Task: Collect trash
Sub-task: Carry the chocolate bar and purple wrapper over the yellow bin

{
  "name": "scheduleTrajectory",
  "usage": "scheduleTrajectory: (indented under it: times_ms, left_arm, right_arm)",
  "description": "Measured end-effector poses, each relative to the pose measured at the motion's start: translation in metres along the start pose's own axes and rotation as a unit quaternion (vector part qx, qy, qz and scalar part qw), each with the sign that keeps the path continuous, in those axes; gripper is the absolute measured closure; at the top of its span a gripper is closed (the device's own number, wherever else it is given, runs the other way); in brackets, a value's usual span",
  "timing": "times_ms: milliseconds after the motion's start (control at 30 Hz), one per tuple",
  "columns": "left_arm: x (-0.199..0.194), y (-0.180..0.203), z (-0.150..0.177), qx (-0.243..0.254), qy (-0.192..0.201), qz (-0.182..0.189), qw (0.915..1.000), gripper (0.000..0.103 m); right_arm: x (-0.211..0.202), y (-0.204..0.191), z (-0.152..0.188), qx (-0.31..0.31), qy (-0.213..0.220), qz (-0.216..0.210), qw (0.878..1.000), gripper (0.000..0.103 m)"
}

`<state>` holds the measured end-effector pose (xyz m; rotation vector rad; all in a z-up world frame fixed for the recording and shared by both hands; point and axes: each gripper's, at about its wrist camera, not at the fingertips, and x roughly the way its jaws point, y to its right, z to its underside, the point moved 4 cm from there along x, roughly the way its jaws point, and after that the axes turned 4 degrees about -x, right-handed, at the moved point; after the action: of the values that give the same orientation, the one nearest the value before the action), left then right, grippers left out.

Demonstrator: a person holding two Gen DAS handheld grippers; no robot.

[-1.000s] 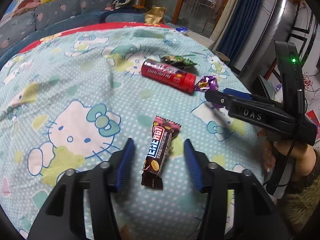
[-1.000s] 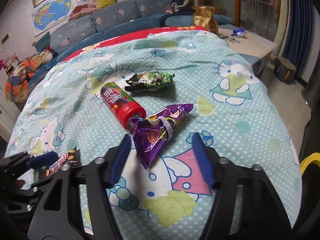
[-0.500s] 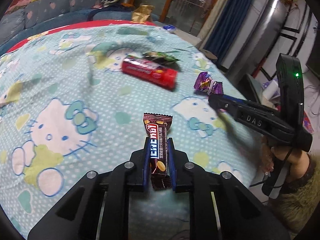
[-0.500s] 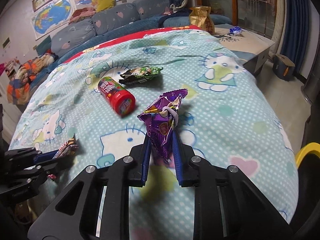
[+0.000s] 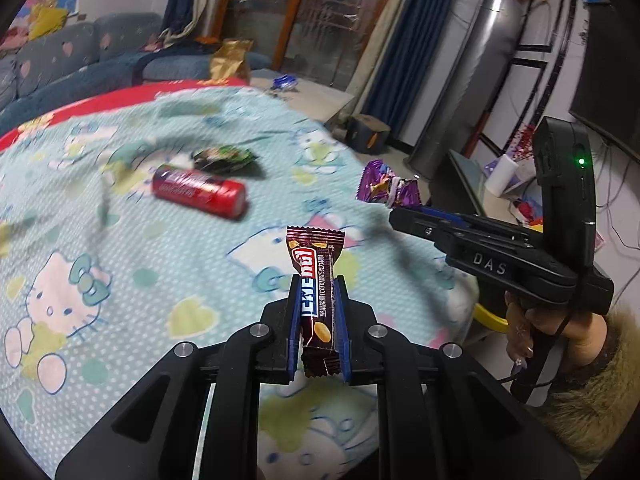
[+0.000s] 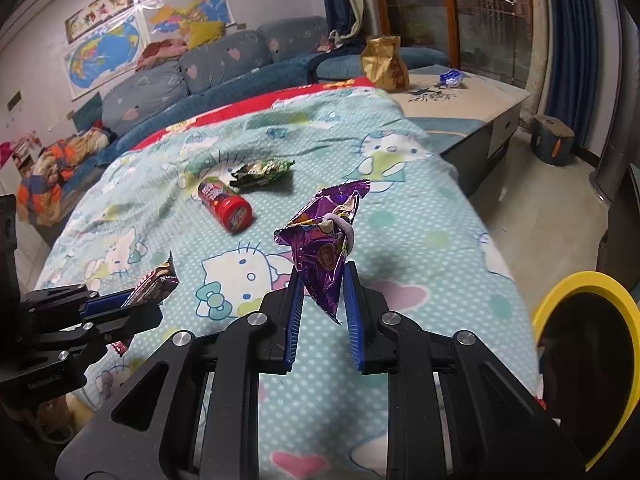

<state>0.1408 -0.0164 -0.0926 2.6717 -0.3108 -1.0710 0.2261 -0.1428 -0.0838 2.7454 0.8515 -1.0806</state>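
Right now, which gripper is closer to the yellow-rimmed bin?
Right. The right gripper, holding the crinkly purple snack bag, is just beside the yellow-rimmed bin; the left gripper, holding the brown chocolate bar, sits farther away.

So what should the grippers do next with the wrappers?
Probably carry both across to the yellow-rimmed bin beside the table. The left gripper already clamps the chocolate bar wrapper, and the right gripper clamps the purple wrapper.

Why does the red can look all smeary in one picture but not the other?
In the left wrist view the red can and green wrapper are streaked by motion blur, while the chocolate bar between the fingers stays sharp. In the right wrist view the can is only slightly soft. Both views bend straight edges, fisheye-style.
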Motion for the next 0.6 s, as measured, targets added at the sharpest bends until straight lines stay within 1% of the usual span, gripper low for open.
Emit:
scheduleTrajectory:
  times_ms: [267, 600]
  left_arm:
    - [-0.001, 0.028, -0.007, 0.031, 0.012, 0.012, 0.9994, 0.088]
    - [0.0, 0.056, -0.013, 0.061, 0.023, 0.025, 0.9976, 0.088]
  right_arm:
    - [-0.026, 0.017, 0.0, 0.005, 0.017, 0.012, 1.0, 0.088]
    - [-0.054, 0.047, 0.007, 0.027, 0.033, 0.035, 0.998, 0.088]
